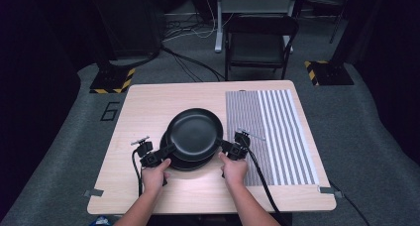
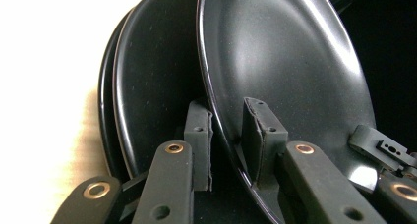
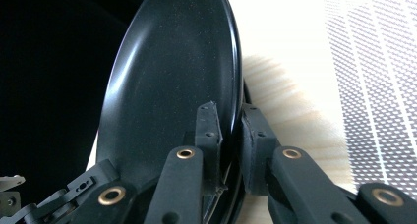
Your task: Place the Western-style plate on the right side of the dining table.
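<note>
While both hands lift it, left tool point(image 1: 167, 150) and right tool point(image 1: 224, 145) clamp top plate point(image 1: 194, 134).

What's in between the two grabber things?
A black plate, held by its rim between the left gripper and the right gripper. It is lifted off a stack of plates. The high view shows this.

A light wooden table point(image 1: 148, 107) carries a grey-and-white striped mat point(image 1: 277, 132) toward three o'clock; at twelve o'clock stands a black folding chair point(image 1: 260, 45) (cables point(image 1: 190, 62) trail across the grey floor at eleven)
</note>
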`<action>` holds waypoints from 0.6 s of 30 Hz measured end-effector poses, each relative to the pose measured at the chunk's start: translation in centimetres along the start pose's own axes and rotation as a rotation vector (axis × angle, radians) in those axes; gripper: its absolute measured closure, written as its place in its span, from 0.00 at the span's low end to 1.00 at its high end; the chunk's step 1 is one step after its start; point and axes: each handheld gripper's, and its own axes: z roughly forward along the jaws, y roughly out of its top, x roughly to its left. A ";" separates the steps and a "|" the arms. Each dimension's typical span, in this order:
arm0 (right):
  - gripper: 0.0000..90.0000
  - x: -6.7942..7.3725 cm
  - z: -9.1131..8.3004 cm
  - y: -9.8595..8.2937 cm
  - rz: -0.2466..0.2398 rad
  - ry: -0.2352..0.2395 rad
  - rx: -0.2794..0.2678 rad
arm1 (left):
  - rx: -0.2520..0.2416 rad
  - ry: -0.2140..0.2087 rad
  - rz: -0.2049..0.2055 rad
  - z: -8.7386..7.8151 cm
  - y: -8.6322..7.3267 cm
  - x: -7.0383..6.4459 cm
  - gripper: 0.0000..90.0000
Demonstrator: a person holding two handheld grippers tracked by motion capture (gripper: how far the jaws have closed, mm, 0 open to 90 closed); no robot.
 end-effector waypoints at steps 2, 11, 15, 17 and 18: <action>0.89 0.3 -0.1 0.1 0.000 0.005 0.006 | -0.001 0.002 0.014 -0.3 0.3 -0.1 0.82; 0.86 1.3 -0.3 0.3 -0.066 0.022 0.021 | -0.046 0.006 0.036 -1.4 1.0 -0.6 0.82; 0.86 1.4 -0.4 0.4 -0.071 0.036 0.036 | -0.050 0.004 0.044 -1.6 1.1 -0.7 0.82; 0.86 1.4 -0.6 0.5 -0.074 0.036 0.039 | -0.049 0.004 0.052 -1.7 1.2 -0.8 0.82; 0.86 1.5 -0.6 0.5 -0.073 0.039 0.039 | -0.052 0.003 0.055 -1.7 1.2 -0.9 0.82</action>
